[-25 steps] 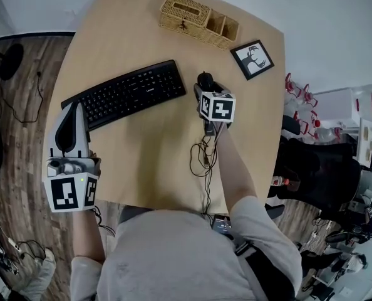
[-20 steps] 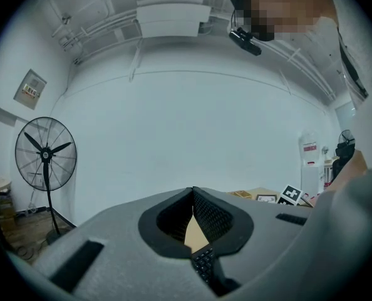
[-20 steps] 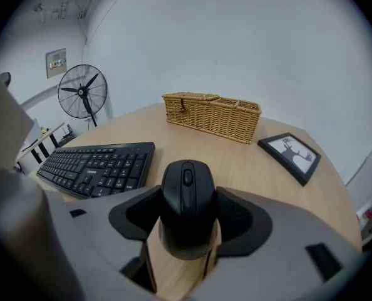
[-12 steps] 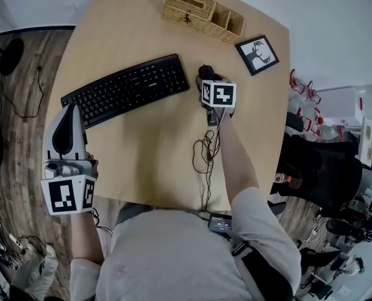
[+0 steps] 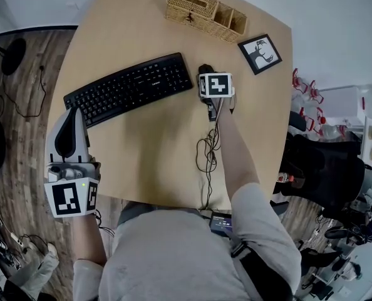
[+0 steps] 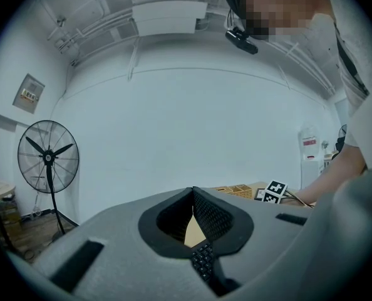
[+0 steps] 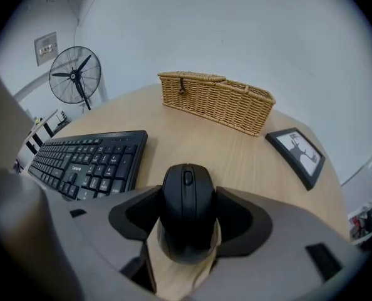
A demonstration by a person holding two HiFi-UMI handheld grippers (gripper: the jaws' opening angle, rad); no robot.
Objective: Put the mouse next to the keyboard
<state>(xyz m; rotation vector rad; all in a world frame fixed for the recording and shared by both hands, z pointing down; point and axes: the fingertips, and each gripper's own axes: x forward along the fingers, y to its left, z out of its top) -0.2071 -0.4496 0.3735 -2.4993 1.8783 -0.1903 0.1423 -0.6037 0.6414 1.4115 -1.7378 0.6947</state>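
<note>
Compared with one second ago, the marker cube (image 5: pixel 216 84) of the right gripper (image 7: pixel 187 219) sits farther up the desk (image 5: pixel 148 168) and hides more of the mouse (image 5: pixel 205 69). The mouse itself keeps its place just beside the right end of the keyboard (image 5: pixel 129 88), with a narrow strip of desk between them. The left gripper (image 5: pixel 73 110) stays at the desk's left edge, near the keyboard's left end.

Right gripper view: the jaws are closed on the mouse, one dark pad pressed against each flank. The mouse is a smooth, matte black oval with a scroll wheel, and its underside rests on the desk.

Left gripper view: the jaws' ribbed black pads meet at their tips with nothing held. Only a sliver of desk and keyboard shows through the gap below the tips.

The desk is pale wood-grain laminate with rounded corners. The keyboard is flat, black, rectangular plastic and lies at a slant. A thin dark cable (image 5: pixel 206 152) lies in loose loops beside the right forearm.

At the far edge stands a woven wicker organizer (image 5: pixel 205 12). It has a lidded section with a slot and two open square compartments (image 5: pixel 230 22); their interiors are in shadow and no contents can be made out. To its right lies a black picture frame (image 5: pixel 261 53) holding a deer silhouette print. A round floor fan (image 6: pixel 48 162) stands beyond.
</note>
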